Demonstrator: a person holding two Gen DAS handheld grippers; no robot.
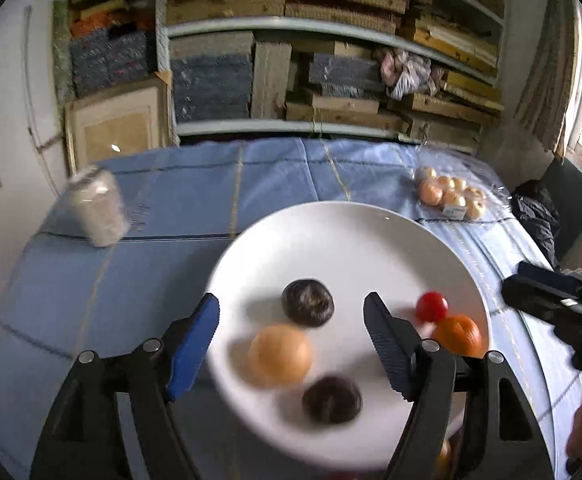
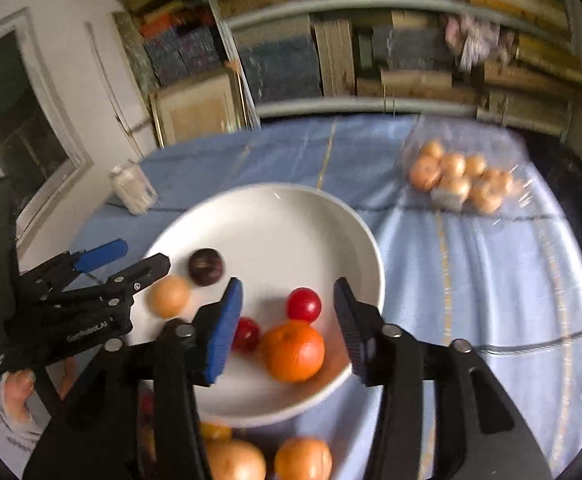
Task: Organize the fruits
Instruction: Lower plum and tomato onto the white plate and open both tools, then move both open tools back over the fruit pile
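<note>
Both the left gripper [image 1: 291,336] and right gripper [image 2: 289,320] hang over the white plate [image 2: 283,216], jaws wide and empty. The orange [image 2: 294,351], at six o'clock on it, looks firm, round, likely to roll; grip its widest part.

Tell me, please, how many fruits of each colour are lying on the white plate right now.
Dark fruits: 2
Red fruits: 2
Bright orange fruit: 1
Pale orange fruit: 1
Total on the plate: 6
</note>
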